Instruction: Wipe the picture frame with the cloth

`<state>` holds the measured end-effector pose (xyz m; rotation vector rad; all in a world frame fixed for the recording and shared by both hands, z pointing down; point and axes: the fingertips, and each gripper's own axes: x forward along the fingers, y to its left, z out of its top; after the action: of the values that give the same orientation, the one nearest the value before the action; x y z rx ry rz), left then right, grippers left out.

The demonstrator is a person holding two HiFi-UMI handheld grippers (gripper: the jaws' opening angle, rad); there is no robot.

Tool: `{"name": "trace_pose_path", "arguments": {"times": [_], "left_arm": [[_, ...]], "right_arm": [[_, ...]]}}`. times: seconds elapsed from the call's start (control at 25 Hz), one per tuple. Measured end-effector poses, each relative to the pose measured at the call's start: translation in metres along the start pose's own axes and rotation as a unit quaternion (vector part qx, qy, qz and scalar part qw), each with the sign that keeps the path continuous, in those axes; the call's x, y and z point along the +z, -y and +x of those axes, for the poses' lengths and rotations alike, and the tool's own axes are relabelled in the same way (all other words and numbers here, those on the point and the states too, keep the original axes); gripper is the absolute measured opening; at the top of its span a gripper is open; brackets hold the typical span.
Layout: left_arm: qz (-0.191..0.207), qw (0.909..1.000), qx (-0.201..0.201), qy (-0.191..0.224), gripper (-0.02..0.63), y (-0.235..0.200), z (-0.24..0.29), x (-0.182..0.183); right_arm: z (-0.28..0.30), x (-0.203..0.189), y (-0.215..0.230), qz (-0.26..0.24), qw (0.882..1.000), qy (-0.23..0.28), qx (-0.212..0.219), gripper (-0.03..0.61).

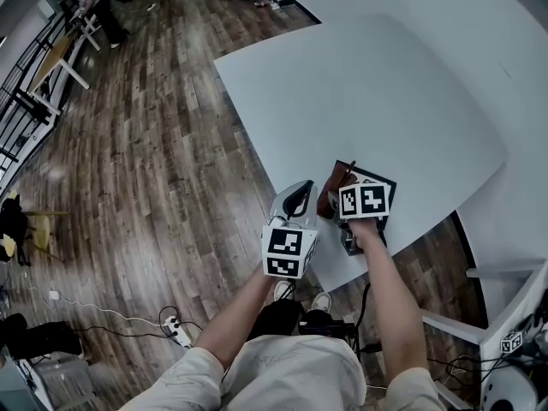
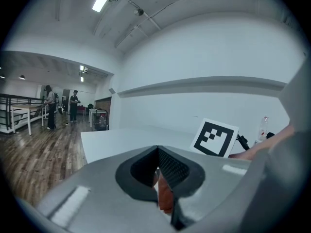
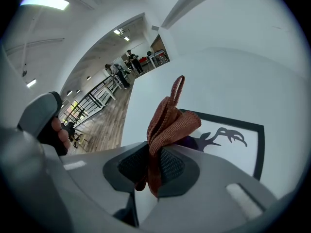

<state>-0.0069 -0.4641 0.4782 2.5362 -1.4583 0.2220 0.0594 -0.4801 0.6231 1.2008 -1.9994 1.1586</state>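
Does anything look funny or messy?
Nothing spilled or broken. The only oddity: the cloth is scrunched into a wad in the right gripper, its loop sticking up, not spread flat over the picture frame.

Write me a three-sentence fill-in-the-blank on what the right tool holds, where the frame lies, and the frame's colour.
1. The right tool is shut on a reddish-brown ___.
2. The picture frame lies flat on the white ___.
3. The border of the picture frame is ___.

Missing words: cloth; table; black.
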Motion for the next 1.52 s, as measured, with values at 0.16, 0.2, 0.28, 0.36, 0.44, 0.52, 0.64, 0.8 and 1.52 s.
{"name": "trace_pose_path", "arguments": {"times": [0.16,0.2,0.28,0.36,0.44,0.52,0.64,0.8,1.52], "left_arm": [[0.0,1.0,0.001,-0.002,0.0,-0.001,-0.002,-0.004],[0.002,1.0,0.001,-0.003,0.0,0.0,-0.002,-0.005],[0.005,1.0,-0.002,-0.005,0.0,0.003,-0.001,-0.007],[0.004,0.9999,-0.006,-0.008,0.0,0.008,0.0,-0.008],[0.001,0.9999,-0.012,-0.009,0.0,0.015,0.002,-0.01],[0.0,0.9998,-0.018,-0.01,0.0,0.021,0.005,-0.011],[-0.002,0.9996,-0.026,-0.011,0.0,0.029,0.008,-0.013],[-0.004,0.9994,-0.034,-0.009,0.0,0.035,0.011,-0.013],[0.01,0.9995,-0.029,0.012,0.0,0.036,0.004,0.012]], "right_arm": [[-0.002,-0.012,0.015,0.004,1.0,-0.009,-0.016,0.08],[-0.005,-0.015,0.022,0.008,1.0,-0.01,-0.02,0.08],[-0.012,-0.023,0.036,0.019,0.999,-0.008,-0.03,0.08],[-0.022,-0.031,0.053,0.034,0.999,-0.004,-0.041,0.08],[-0.034,-0.041,0.071,0.052,0.997,0.003,-0.051,0.08],[-0.048,-0.049,0.09,0.068,0.996,0.009,-0.063,0.08],[-0.067,-0.06,0.115,0.085,0.993,0.015,-0.082,0.08],[-0.084,-0.068,0.136,0.096,0.99,0.021,-0.101,0.08],[-0.181,0.007,0.086,-0.042,0.939,0.317,-0.129,0.08]]}}
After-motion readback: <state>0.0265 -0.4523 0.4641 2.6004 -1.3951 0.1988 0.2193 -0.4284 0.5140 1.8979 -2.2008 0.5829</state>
